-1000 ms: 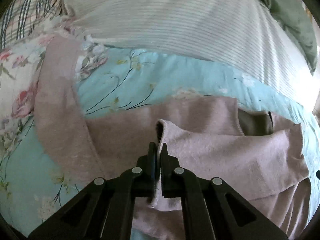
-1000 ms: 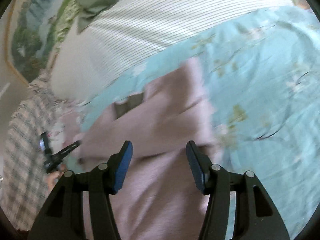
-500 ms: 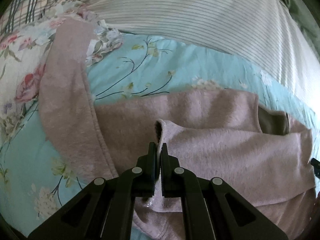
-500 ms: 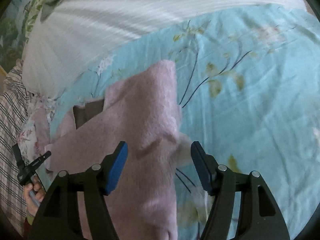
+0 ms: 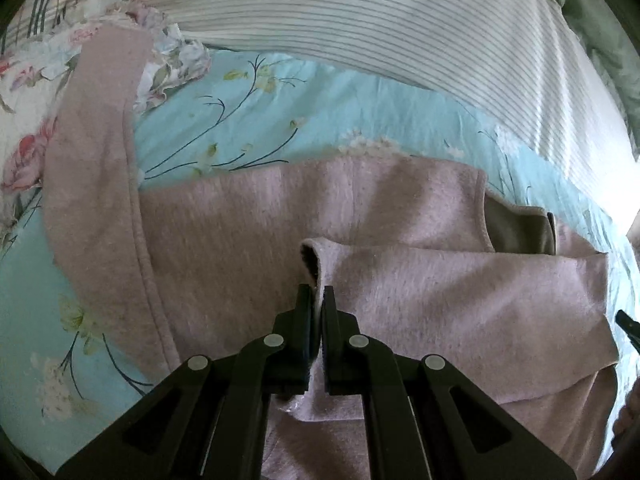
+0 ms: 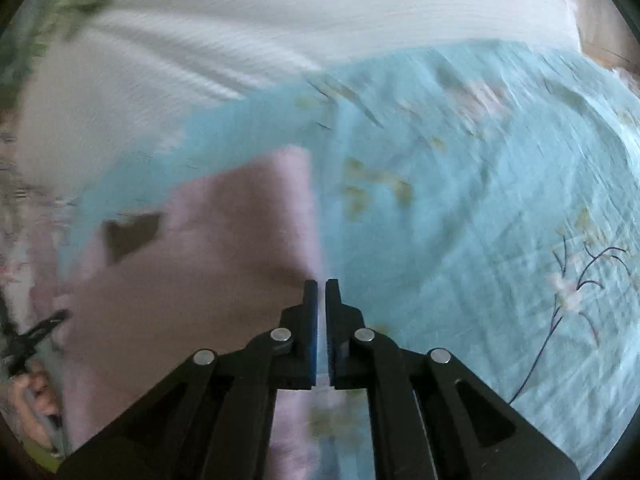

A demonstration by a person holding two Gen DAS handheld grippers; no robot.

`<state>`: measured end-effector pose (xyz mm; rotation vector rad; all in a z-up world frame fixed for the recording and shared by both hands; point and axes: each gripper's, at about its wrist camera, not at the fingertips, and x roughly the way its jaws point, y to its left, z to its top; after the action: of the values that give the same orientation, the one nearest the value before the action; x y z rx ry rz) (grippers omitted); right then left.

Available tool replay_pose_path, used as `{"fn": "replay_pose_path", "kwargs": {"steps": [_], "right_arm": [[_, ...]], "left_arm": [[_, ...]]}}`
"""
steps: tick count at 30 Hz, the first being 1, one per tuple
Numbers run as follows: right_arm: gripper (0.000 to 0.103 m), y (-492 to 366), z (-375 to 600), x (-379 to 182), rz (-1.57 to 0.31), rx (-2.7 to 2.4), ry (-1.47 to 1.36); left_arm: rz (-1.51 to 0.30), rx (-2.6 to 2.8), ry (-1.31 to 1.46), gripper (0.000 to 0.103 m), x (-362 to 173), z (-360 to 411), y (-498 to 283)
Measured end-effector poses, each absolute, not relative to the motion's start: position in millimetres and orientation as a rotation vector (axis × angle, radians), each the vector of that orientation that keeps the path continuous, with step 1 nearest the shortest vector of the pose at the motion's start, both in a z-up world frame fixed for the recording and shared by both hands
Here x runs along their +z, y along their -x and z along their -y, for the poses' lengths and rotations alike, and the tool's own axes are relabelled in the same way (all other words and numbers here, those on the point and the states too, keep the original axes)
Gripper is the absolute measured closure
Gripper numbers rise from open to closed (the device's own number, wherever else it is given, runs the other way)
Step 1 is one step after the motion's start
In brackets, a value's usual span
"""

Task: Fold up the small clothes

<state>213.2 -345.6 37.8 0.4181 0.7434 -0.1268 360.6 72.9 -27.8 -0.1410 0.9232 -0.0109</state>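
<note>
A pale pink sweater (image 5: 360, 208) lies on a turquoise flowered bedsheet (image 5: 328, 104). One sleeve (image 5: 460, 296) is folded across the body; the other sleeve (image 5: 96, 128) stretches up at the left. My left gripper (image 5: 316, 294) is shut on the cuff of the folded sleeve. In the blurred right wrist view, my right gripper (image 6: 321, 286) has its jaws closed at the sweater's (image 6: 208, 264) right edge; whether cloth is between them cannot be told.
A white striped pillow or duvet (image 5: 400, 28) lies along the far side of the bed, also in the right wrist view (image 6: 280, 20). A floral pillowcase (image 5: 24, 92) is at the far left. A green cloth (image 5: 600, 32) is at the top right.
My right gripper went from wide open to closed and moved to the sweater's right edge. My left gripper stayed shut on the cuff and shifted forward a little over the sweater.
</note>
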Motion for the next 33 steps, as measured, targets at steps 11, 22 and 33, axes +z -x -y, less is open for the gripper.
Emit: {"fn": "replay_pose_path", "kwargs": {"steps": [11, 22, 33], "right_arm": [[0.090, -203, 338, 22, -0.805, -0.187, -0.456], [0.049, -147, 263, 43, -0.757, 0.144, -0.490], [0.049, -139, 231, 14, -0.861, 0.200, -0.510]], "left_arm": [[-0.910, 0.063, 0.187, 0.094, -9, -130, -335], [-0.847, 0.267, 0.276, 0.040, 21, -219, -378], [-0.978, 0.435, 0.153, 0.034, -22, -261, -495]]}}
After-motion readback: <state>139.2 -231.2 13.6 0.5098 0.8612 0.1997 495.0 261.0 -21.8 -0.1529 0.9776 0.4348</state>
